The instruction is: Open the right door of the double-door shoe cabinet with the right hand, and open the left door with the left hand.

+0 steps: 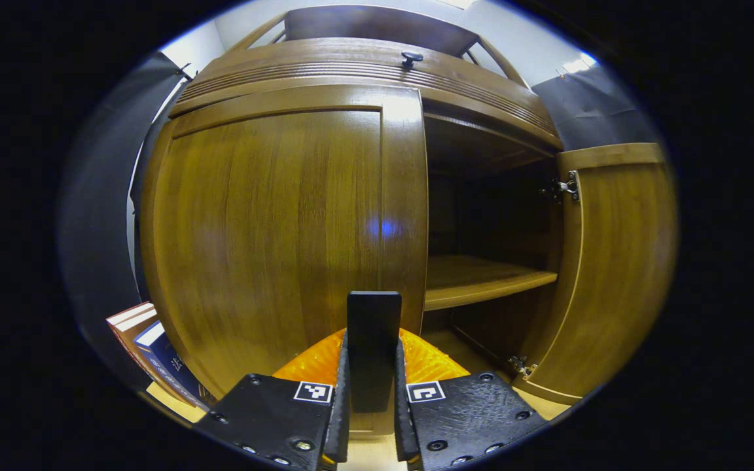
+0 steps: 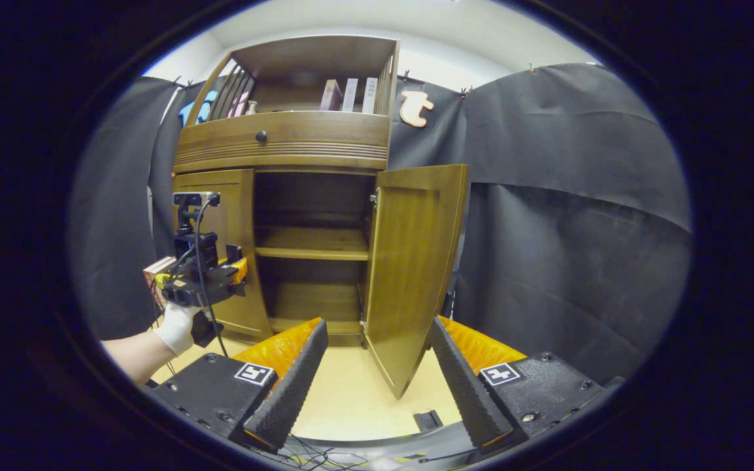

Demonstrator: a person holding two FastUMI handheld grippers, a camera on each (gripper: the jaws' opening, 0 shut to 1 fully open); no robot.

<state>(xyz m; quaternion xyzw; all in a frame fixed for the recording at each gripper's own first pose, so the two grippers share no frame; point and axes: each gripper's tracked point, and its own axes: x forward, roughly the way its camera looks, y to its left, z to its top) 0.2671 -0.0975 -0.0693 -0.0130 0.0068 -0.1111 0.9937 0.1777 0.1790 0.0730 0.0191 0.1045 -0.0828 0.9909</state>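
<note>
The wooden shoe cabinet (image 1: 351, 72) fills the left gripper view. Its left door (image 1: 272, 235) stands flush and closed. My left gripper (image 1: 372, 337) is shut on a black upright handle (image 1: 374, 314) at that door's inner edge. The right door (image 1: 612, 261) is swung wide, baring a shelf (image 1: 482, 278). In the right gripper view my right gripper (image 2: 377, 324) is open, held back from the open right door (image 2: 416, 261), whose lower edge shows between the fingers without touching them. A gloved hand (image 2: 177, 330) holds the left gripper (image 2: 236, 268) against the closed left door (image 2: 223, 222).
A drawer with a dark knob (image 1: 411, 57) sits above the doors, and books (image 2: 351, 95) stand on the top shelf. More books (image 1: 154, 347) lean on the floor left of the cabinet. Black cloth (image 2: 567, 229) hangs to the right. Cables (image 2: 324, 451) lie near my right gripper.
</note>
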